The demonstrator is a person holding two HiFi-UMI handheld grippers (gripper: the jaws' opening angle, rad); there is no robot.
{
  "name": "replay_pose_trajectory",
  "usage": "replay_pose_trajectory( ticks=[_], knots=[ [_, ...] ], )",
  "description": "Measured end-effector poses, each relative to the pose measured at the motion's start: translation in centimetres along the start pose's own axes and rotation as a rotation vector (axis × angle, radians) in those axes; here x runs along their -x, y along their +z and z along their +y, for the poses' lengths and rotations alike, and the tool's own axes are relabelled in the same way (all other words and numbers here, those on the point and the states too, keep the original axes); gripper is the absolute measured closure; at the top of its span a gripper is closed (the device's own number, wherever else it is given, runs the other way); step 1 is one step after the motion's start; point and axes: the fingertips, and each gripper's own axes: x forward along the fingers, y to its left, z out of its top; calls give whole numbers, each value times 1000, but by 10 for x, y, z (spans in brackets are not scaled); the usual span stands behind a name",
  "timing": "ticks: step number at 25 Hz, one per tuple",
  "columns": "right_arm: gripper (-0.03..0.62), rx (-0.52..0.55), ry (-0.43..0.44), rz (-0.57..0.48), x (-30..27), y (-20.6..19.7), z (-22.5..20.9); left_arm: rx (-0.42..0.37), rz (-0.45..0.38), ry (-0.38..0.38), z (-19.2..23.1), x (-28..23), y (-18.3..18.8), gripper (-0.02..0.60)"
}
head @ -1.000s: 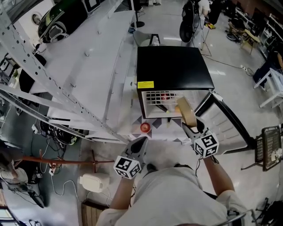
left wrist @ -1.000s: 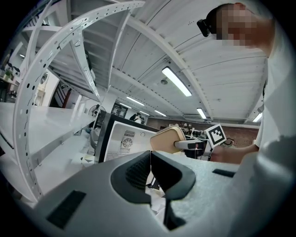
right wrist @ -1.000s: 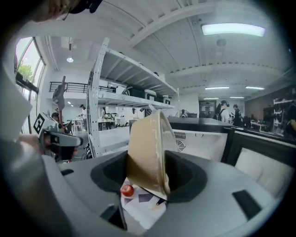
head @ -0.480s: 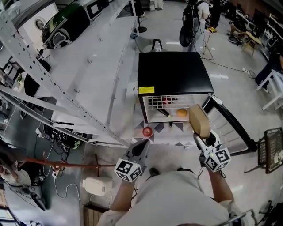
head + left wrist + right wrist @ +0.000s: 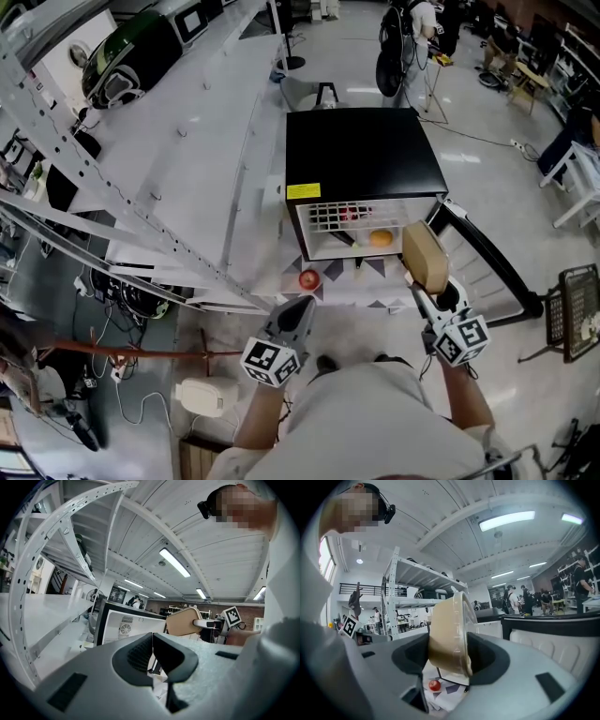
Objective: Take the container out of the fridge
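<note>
A black mini fridge (image 5: pixel 361 155) stands on the floor with its door (image 5: pixel 483 262) swung open to the right. My right gripper (image 5: pixel 422 281) is shut on a tan lidded container (image 5: pixel 424 258), held on its side in front of the fridge opening, outside it. In the right gripper view the container (image 5: pixel 450 632) fills the gap between both pads. My left gripper (image 5: pixel 300 307) hangs shut and empty left of the opening; its view shows the jaws (image 5: pixel 152 641) touching, the fridge (image 5: pixel 124 623) and the container (image 5: pixel 183 621) beyond. An orange item (image 5: pixel 381 238) stays inside.
A red ball-like fruit (image 5: pixel 309 278) lies on a patterned mat (image 5: pixel 361 274) before the fridge. A white metal rack (image 5: pixel 141 187) runs along the left. A white device (image 5: pixel 202 394) sits on the floor near my left; a black wire basket (image 5: pixel 577 314) stands far right.
My right gripper has drawn the container out of the fridge opening, to the right and upward, then held nearly still. The left gripper has stayed put.
</note>
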Motion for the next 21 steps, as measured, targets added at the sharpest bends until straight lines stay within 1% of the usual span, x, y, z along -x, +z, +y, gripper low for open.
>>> replay_pose_trajectory(
  ticks=[8, 21],
  knots=[
    [349, -6, 6, 8, -1, -2, 2, 3, -4, 8, 2, 1, 2, 577],
    [350, -10, 5, 13, -1, -5, 2, 6, -3, -5, 2, -4, 1, 577]
  ],
)
